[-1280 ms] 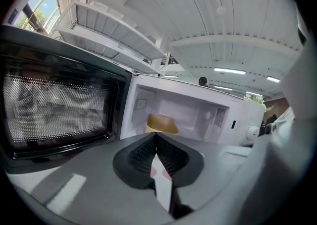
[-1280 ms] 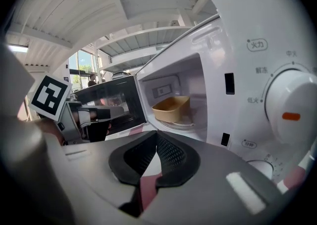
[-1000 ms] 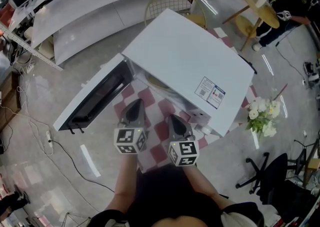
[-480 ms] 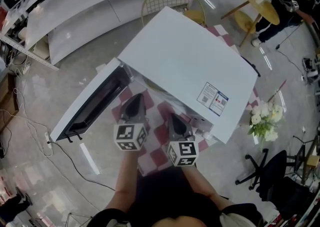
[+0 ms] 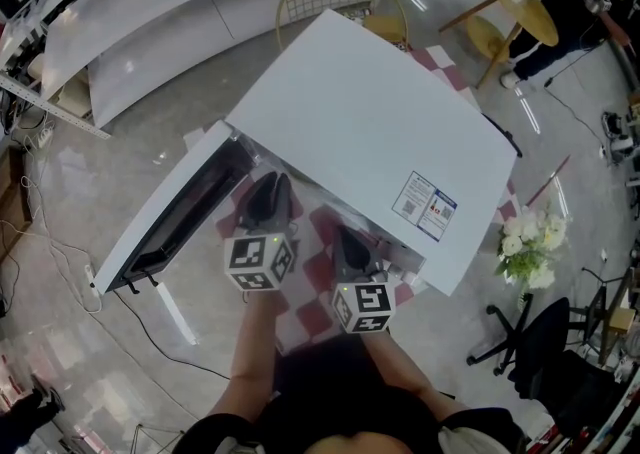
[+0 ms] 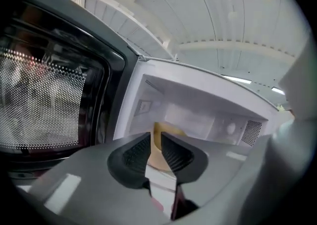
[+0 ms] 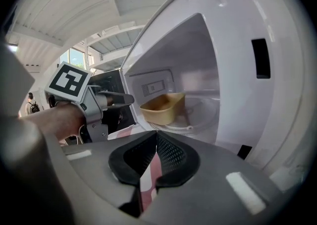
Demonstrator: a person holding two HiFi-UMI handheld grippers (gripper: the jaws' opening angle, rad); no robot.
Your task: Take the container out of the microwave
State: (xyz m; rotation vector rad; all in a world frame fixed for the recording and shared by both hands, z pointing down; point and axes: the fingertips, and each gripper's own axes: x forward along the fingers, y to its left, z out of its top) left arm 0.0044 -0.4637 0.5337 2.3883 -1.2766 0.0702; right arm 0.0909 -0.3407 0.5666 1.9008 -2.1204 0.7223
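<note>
Our left gripper (image 6: 155, 139) is opening its fingers, with nothing pinched; the yellow container (image 7: 162, 107) peeks through the gap, mostly hidden. Our right gripper (image 7: 156, 135) has fingers pressed together, empty. The container sits ahead of them inside the microwave (image 5: 370, 132), whose top hides it from above.

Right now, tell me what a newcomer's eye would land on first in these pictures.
The big white microwave fills the middle of the head view, its door swung wide to the left. Inside, a tan container sits on the glass turntable. The left gripper points at it from the doorway, its fingers opening with nothing gripped, and the right gripper is shut beside it.
</note>
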